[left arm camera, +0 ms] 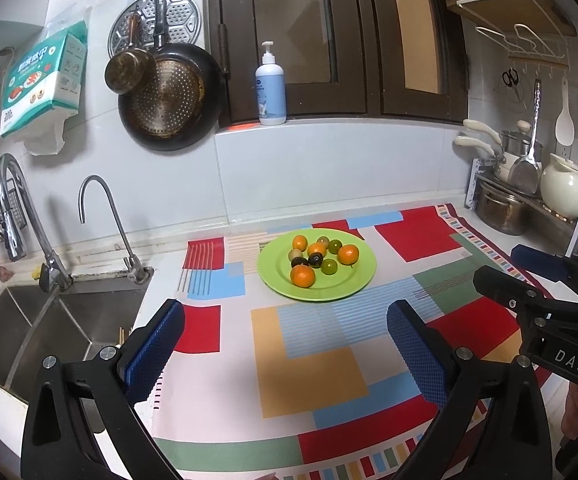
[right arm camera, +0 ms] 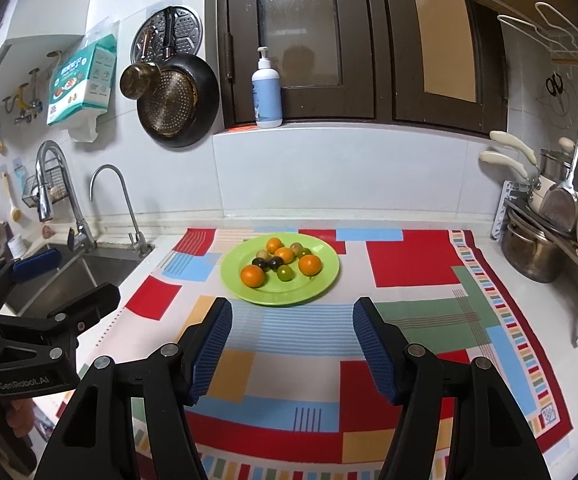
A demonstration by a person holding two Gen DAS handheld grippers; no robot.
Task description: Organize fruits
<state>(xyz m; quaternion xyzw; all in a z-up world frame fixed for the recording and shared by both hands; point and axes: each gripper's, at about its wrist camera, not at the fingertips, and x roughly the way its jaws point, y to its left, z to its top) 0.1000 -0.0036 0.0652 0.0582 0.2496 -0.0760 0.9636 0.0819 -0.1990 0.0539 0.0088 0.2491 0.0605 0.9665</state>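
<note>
A green plate (left arm camera: 277, 280) (right arm camera: 329, 276) sits on a colourful patterned cloth (left arm camera: 309, 376) (right arm camera: 409, 264) on the counter. It holds several small fruits: oranges (left arm camera: 302, 275) (right arm camera: 253, 275), green ones (left arm camera: 329, 266) (right arm camera: 286, 273) and dark ones (left arm camera: 315, 259) (right arm camera: 275, 263). My left gripper (left arm camera: 287, 344) is open and empty, above the cloth in front of the plate. My right gripper (right arm camera: 292, 344) is open and empty, just short of the plate's near rim. Each gripper shows at the edge of the other's view: the right one (left arm camera: 529, 276), the left one (right arm camera: 69, 276).
A steel sink (left arm camera: 49, 328) (right arm camera: 89, 276) with two faucets lies left of the cloth. Pans (left arm camera: 171, 100) hang on the wall. A soap bottle (left arm camera: 271, 88) stands on the window ledge. Pots and a white kettle (left arm camera: 563, 186) crowd a rack at right.
</note>
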